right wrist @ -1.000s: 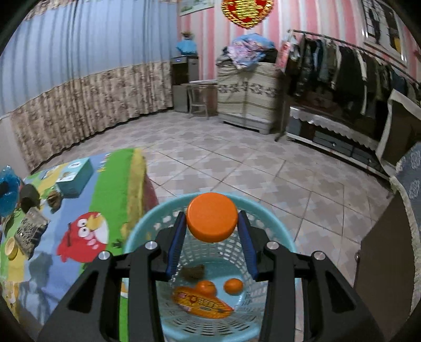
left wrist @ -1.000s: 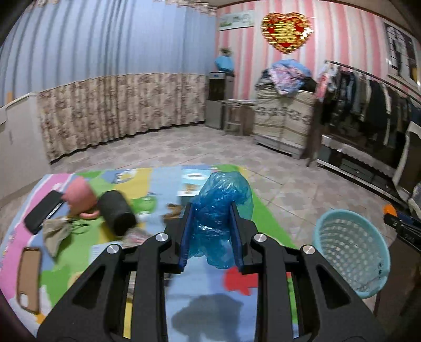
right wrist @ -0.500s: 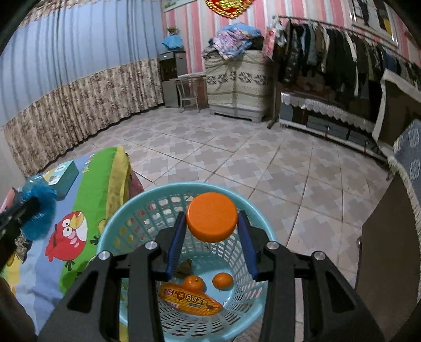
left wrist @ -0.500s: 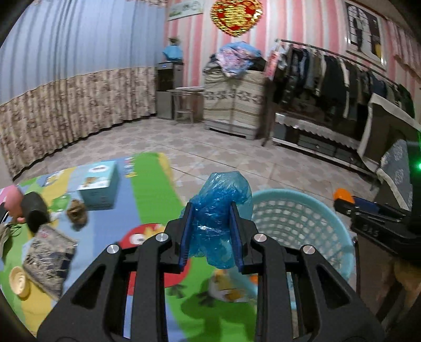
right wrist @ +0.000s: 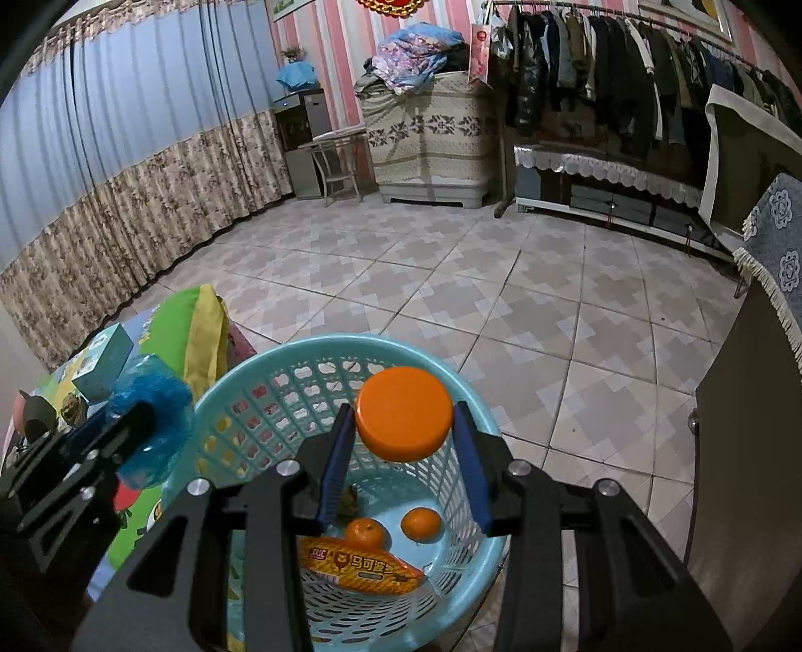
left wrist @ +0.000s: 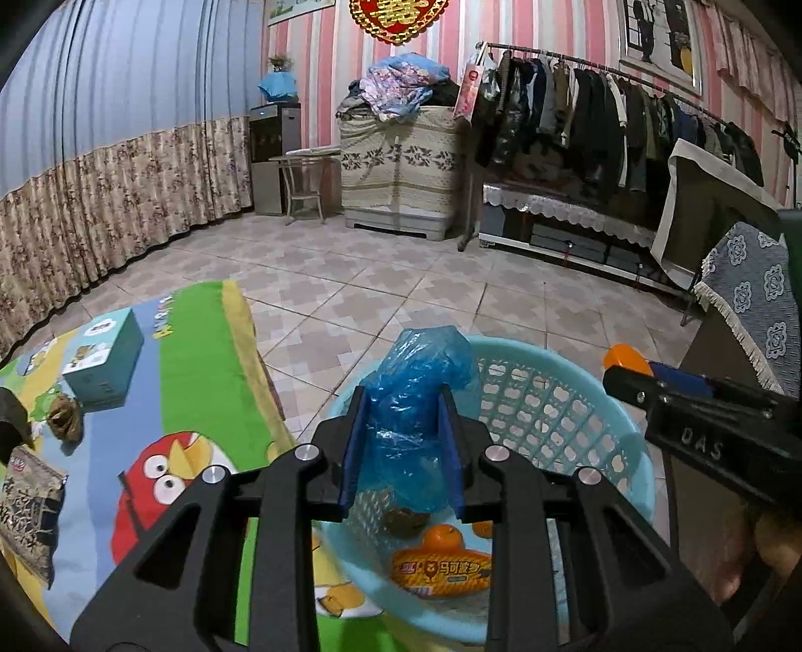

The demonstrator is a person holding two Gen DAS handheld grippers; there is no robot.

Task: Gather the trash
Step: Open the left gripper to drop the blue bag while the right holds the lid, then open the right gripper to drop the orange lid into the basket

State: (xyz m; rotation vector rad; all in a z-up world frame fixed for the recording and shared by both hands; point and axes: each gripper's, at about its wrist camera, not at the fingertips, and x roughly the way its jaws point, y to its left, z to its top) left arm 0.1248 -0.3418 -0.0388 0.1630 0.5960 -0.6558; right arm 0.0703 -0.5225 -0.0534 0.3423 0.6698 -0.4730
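— Crinkled blue plastic, is that what the left wrist view shows?

— Yes. A crumpled translucent blue plastic bag (left wrist: pixel 418 401) is pinched between the 2 blue-padded fingers of the black left gripper (left wrist: pixel 401 441), jaws closed partway onto it. It hangs above the near rim of a round light-blue plastic lattice basket (left wrist: pixel 551 396).

— What lies in the basket?

— A glossy orange snack wrapper (left wrist: pixel 441 572), a small orange fruit (left wrist: pixel 441 536) and a brownish lump (left wrist: pixel 403 521) beneath the bag. At the right edge the black right gripper (left wrist: pixel 656 373) shows side-on, with an orange disc at its tip.

— And the surface?

— A bright cartoon play mat (left wrist: pixel 200 401) with a red bird, lying on pale patterned floor tiles (left wrist: pixel 401 281). On the mat sit a teal cardboard box (left wrist: pixel 103 356) and a dark printed packet (left wrist: pixel 30 516).

— Now the right wrist view?

— The right gripper (right wrist: pixel 403 469) clamps a flat round orange plastic lid (right wrist: pixel 405 420) between its pads, jaws set to the lid's width, directly over the basket (right wrist: pixel 280 366). Inside lie 2 oranges (right wrist: pixel 421 524) and the wrapper (right wrist: pixel 358 564). The left gripper (right wrist: pixel 125 431) with the blue bag (right wrist: pixel 150 426) sits at the basket's left rim.

— The room?

— Pink striped walls (right wrist: pixel 341 45), floral curtains (right wrist: pixel 125 210), and a rack of dark hanging clothes (right wrist: pixel 601 65).
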